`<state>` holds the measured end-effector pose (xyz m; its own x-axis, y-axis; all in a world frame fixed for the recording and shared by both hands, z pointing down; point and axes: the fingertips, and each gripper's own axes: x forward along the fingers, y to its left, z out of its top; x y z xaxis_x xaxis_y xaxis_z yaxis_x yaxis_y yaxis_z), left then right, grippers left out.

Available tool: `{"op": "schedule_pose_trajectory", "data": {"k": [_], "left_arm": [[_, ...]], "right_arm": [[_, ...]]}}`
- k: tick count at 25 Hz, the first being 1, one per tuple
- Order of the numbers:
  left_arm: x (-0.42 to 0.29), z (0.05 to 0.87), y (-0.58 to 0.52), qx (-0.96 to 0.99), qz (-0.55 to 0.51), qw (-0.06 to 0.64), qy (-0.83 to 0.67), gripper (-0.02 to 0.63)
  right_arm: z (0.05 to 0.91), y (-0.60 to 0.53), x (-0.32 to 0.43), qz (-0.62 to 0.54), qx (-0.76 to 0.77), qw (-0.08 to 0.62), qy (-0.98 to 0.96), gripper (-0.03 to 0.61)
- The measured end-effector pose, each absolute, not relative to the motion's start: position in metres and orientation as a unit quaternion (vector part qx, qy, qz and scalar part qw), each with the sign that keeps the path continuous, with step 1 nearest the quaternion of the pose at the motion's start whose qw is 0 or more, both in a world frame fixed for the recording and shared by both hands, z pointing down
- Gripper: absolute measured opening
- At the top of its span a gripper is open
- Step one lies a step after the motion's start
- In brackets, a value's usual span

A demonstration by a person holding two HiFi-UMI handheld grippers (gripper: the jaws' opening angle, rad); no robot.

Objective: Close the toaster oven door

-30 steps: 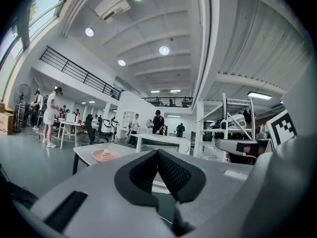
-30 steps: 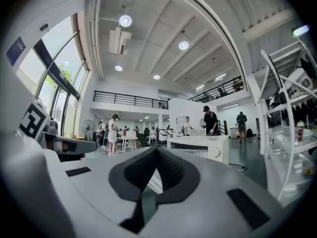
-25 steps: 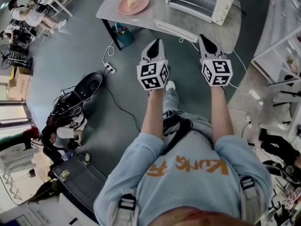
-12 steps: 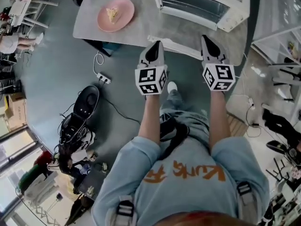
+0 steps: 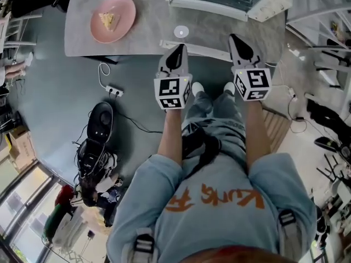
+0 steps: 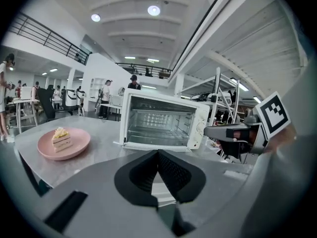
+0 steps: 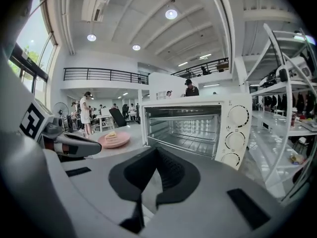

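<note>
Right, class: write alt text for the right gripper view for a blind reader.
A white toaster oven stands open ahead of the right gripper, whose fingers are shut. A pink plate with cake sits left of it.

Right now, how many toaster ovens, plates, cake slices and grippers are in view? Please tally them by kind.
toaster oven: 1
pink plate: 1
cake slice: 1
grippers: 2, the left gripper and the right gripper
total: 5
</note>
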<state>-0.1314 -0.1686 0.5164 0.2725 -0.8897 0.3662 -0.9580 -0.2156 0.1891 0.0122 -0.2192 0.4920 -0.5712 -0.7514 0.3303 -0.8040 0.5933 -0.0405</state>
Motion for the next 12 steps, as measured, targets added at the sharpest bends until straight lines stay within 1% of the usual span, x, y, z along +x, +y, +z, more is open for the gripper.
{"op": "schedule_pose_trajectory", "data": {"k": [8, 12], "left_arm": [[-0.132, 0.563, -0.166, 0.778, 0.187, 0.173, -0.574, -0.002], [-0.127, 0.579, -0.164, 0.787, 0.241, 0.145, -0.55, -0.002]], "right_arm": [[0.519, -0.212, -0.005, 0.076, 0.414, 0.193, -0.886, 0.0], [0.531, -0.201, -0.01, 0.074, 0.403, 0.214, -0.887, 0.0]]}}
